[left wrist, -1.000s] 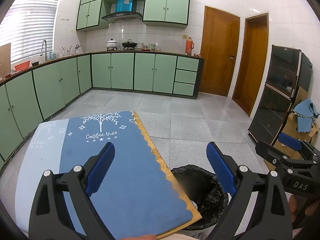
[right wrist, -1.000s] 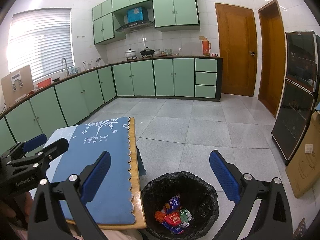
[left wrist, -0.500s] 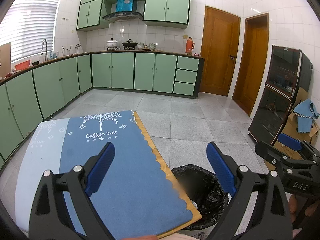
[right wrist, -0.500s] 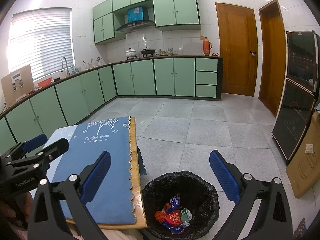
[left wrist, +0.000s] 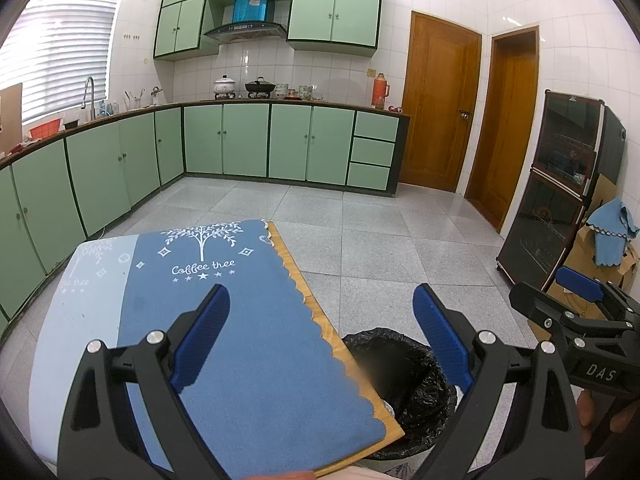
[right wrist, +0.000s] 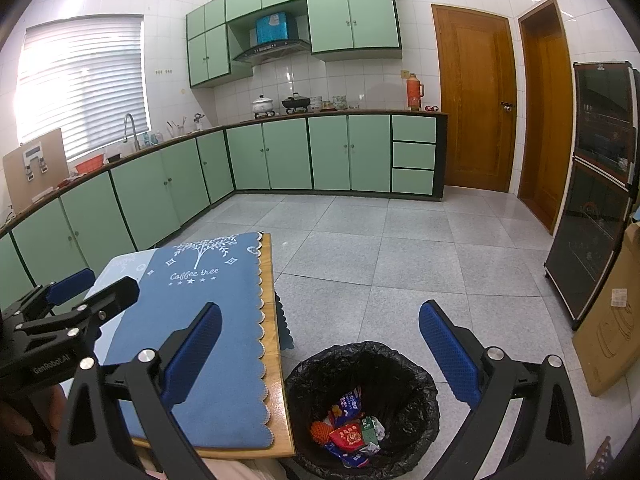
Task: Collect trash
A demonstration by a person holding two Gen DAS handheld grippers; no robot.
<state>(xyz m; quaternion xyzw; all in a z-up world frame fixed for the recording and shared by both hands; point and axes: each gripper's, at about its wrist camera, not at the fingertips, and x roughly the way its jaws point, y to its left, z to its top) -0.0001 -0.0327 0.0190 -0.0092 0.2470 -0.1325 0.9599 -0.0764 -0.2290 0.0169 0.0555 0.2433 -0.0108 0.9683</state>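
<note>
A bin with a black liner point(right wrist: 360, 364) stands on the floor by the table's right edge; it also shows in the left wrist view point(left wrist: 404, 364). Several snack wrappers point(right wrist: 350, 436) lie in its bottom. My left gripper point(left wrist: 320, 336) is open and empty, held above the blue cloth point(left wrist: 240, 320) on the table. My right gripper point(right wrist: 320, 344) is open and empty, held above the bin and the table's edge. Each gripper shows at the side of the other's view: the right one point(left wrist: 576, 304) and the left one point(right wrist: 80, 300).
The wooden table point(right wrist: 276, 380) carries a blue "Coffee tree" cloth point(right wrist: 200, 320). Green cabinets point(right wrist: 288, 156) line the far and left walls. A dark glass cabinet point(right wrist: 596, 216) and a cardboard box point(right wrist: 612, 320) stand at the right. Grey tiled floor point(right wrist: 400, 248) lies beyond.
</note>
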